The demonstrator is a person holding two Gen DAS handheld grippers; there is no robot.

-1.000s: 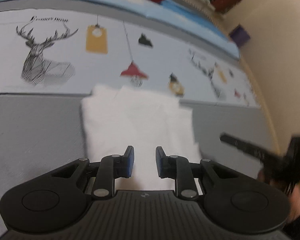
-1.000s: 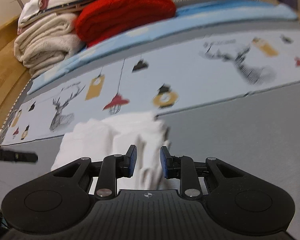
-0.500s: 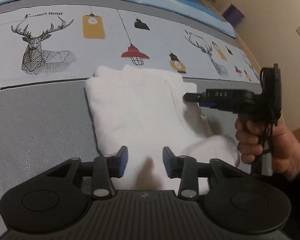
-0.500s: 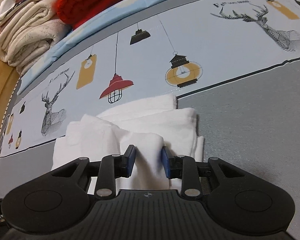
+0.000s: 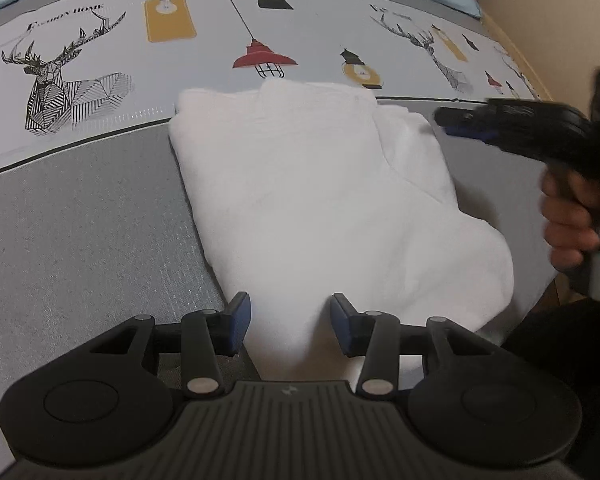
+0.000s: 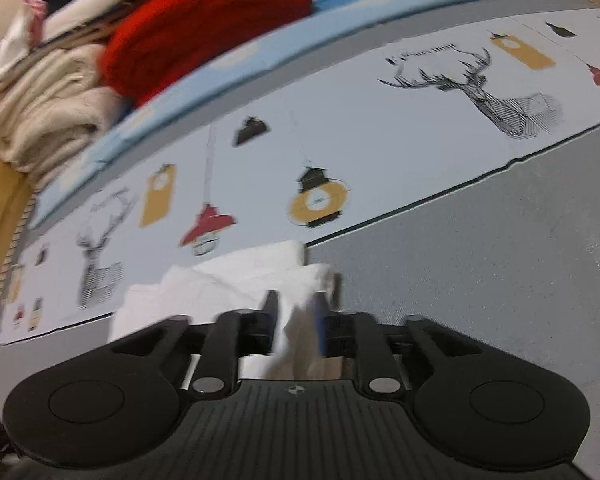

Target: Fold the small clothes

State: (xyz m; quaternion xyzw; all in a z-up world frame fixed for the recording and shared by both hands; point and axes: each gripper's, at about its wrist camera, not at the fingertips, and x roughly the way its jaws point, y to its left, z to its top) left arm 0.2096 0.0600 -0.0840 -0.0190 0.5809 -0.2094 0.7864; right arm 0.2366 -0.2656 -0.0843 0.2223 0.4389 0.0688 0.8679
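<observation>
A white garment [image 5: 320,200] lies folded on the grey part of the mat [image 5: 80,240], its far edge over the printed strip. My left gripper [image 5: 290,320] hangs over the garment's near edge. Its jaws are opening, and cloth lies between the blue pads [image 5: 238,318] without being pinched. In the left wrist view my right gripper [image 5: 452,124], held by a hand [image 5: 572,224], is blurred beside the garment's right edge. In the blurred right wrist view the right gripper [image 6: 295,316] has its jaws opening, and the white garment [image 6: 236,280] shows between and beyond them.
The mat's pale strip [image 6: 380,160] carries printed deer and lamps. Behind it lie a blue sheet [image 6: 228,68] and a pile of folded textiles: a red knit [image 6: 204,28] and cream blankets [image 6: 48,112]. A beige wall [image 5: 560,20] stands at the right.
My left gripper has sunk closer to the garment and its jaws have spread. The right gripper pinched a fold half a second ago, then widened and drew away to the garment's right edge.
</observation>
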